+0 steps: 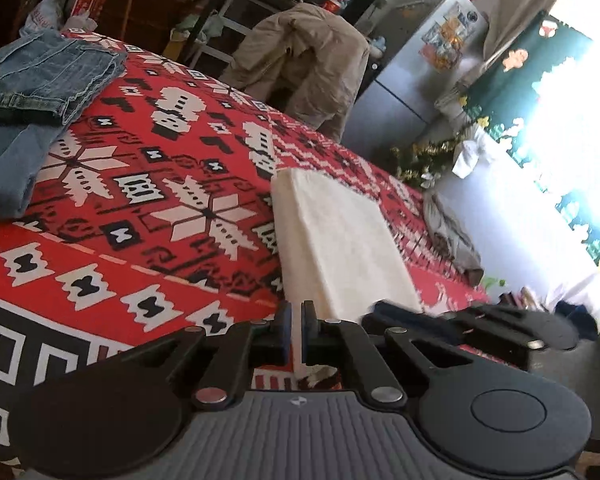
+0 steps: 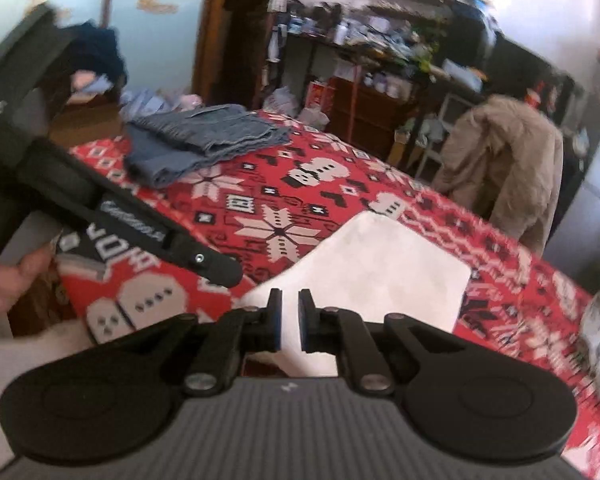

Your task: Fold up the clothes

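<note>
A folded white cloth (image 1: 340,240) lies on the red patterned bedspread (image 1: 140,168), reaching from mid-bed to my fingers. My left gripper (image 1: 298,320) is shut on its near edge, and a white strip shows between the blue pads. In the right wrist view the same white cloth (image 2: 384,264) narrows toward my right gripper (image 2: 291,320), which is shut on its near end. The left gripper's black body (image 2: 140,220) sits to the left, held by a hand (image 2: 4,280). Part of the right gripper (image 1: 512,320) shows beside the cloth.
Folded jeans (image 1: 40,76) (image 2: 204,140) rest at the bed's far corner. A crumpled grey garment (image 1: 452,236) lies near the right edge. Beyond the bed stand a chair draped with a beige jacket (image 1: 312,60) (image 2: 508,160), a steel fridge (image 1: 420,60) and cluttered shelves (image 2: 380,40).
</note>
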The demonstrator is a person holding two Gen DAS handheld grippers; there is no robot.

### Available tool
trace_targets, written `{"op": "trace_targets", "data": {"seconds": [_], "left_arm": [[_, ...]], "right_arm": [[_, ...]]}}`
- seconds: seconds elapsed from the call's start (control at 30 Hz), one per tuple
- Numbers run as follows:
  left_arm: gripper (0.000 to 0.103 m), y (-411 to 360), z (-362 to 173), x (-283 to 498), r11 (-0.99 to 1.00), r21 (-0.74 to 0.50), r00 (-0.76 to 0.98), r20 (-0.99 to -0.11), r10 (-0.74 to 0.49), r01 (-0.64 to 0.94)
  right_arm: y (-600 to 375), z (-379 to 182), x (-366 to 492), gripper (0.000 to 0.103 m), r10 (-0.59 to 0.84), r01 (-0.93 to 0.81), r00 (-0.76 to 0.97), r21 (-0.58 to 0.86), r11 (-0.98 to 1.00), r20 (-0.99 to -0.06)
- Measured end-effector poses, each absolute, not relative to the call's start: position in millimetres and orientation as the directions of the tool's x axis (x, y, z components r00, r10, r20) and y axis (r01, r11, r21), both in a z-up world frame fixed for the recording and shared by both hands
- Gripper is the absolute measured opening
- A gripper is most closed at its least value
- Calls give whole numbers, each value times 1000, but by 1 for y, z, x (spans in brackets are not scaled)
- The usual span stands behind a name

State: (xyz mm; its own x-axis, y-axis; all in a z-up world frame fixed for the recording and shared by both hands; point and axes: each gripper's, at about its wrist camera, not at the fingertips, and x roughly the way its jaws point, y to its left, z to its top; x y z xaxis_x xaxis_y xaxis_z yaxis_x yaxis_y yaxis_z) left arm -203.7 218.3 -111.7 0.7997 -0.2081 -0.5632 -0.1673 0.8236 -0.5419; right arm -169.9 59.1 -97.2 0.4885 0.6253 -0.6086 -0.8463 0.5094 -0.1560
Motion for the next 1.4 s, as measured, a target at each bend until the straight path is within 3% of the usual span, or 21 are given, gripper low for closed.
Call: {"op": "trace_targets", "data": {"seconds": [0.17, 0.43, 0.57, 0.77, 0.8, 0.83, 1.17, 1.23, 1.33, 1.4], "left_arm": [[3, 215, -112, -202, 829, -536, 790, -573, -216, -162], [3, 213, -114, -197, 790, -601, 789, -543, -287, -126], [17, 225, -121, -195, 701, -695, 790, -517, -330, -162], [17, 231, -146, -192, 590, -770, 764, -526, -374, -242], [9, 231, -148, -195, 569, -787, 772, -508, -381, -237], [9, 230, -149, -197, 561, -793, 777, -500, -381, -235], [7, 233, -140, -213, 551, -790, 776, -516, -362, -268], [7, 232, -132, -216, 590, -763, 776, -532, -339, -265], [10, 230, -120, -218, 638, -730, 785, -536, -311, -245], [24, 229, -110, -217, 661, -714, 798, -528, -292, -231]], "right_arm": [[72, -108, -170, 9, 618, -868, 444, -141, 476, -649], [43, -94, -173, 9, 645, -863, 425, -68, 501, -635], [28, -88, -174, 10, 659, -858, 416, -31, 512, -626], [-4, -80, -167, 11, 646, -820, 447, 5, 572, -618], [-10, -79, -166, 11, 642, -811, 455, 10, 584, -617], [-15, -79, -165, 11, 639, -804, 460, 16, 595, -617], [-54, -83, -152, 15, 613, -725, 498, 93, 683, -613], [-60, -83, -149, 26, 604, -705, 508, 107, 701, -615], [-70, -83, -145, 31, 593, -674, 522, 131, 727, -613], [-73, -81, -140, 35, 596, -663, 521, 149, 733, -611]]}}
